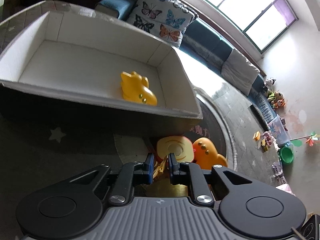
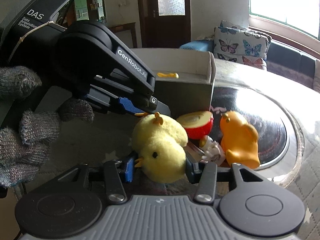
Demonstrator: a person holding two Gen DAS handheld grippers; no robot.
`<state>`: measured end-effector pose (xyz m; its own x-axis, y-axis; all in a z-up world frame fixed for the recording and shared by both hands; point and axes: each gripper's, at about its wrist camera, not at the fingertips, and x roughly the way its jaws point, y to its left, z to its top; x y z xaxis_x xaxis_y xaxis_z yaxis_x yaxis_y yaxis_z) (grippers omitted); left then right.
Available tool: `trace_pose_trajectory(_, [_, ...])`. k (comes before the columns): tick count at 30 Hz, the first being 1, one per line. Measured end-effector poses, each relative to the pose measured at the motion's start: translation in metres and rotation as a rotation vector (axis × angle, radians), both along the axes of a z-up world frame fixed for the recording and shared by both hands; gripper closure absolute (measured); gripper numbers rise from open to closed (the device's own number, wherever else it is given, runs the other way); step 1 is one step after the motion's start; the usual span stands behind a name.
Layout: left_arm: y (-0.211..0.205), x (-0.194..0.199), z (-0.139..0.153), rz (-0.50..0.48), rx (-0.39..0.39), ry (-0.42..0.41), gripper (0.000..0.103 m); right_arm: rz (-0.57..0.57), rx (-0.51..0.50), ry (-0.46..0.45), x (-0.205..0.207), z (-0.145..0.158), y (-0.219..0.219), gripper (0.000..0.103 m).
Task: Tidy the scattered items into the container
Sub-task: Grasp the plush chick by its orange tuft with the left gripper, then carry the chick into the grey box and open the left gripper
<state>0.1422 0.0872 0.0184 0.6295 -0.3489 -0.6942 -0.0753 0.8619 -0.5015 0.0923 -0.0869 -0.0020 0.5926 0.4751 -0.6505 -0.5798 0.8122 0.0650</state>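
Right wrist view: the right gripper (image 2: 160, 165) at the bottom centre has its jaws closed on the yellow plush chick (image 2: 161, 148), which fills the gap between the blue fingers (image 2: 129, 169). Just right of the chick lie a red-and-cream half apple toy (image 2: 197, 126), an orange duck toy (image 2: 239, 140) and a small white figurine (image 2: 211, 150), all crowded together on the dark round rug (image 2: 260, 120). Behind them, at centre frame, stands the white cardboard box (image 2: 210, 74), with a yellow toy (image 2: 168, 75) lying inside. From the upper left the left gripper (image 2: 143, 112) reaches down, held by a hand in a grey knitted glove (image 2: 24, 132); its tips pinch the chick's orange foot.

Left wrist view: the jaws sit narrowly apart at bottom centre, with that orange foot (image 1: 160, 167) clamped between them. The box fills the upper left of the frame, the yellow toy in its near right corner
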Motion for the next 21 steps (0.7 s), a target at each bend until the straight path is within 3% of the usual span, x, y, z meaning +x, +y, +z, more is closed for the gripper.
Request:
trace_pose_trajectory(12, [0.03, 0.006, 0.051, 0.07, 0.011, -0.136, 0.088, 0.074, 0.033, -0.122, 0.015, 0.043, 0.024, 0.055])
trace_pose_trajectory(21, [0.066, 0.038, 0.069, 0.154, 0.04, -0.172, 0.089, 0.128, 0.065, -0.128, 0.07, 0.054, 0.066, 0.055])
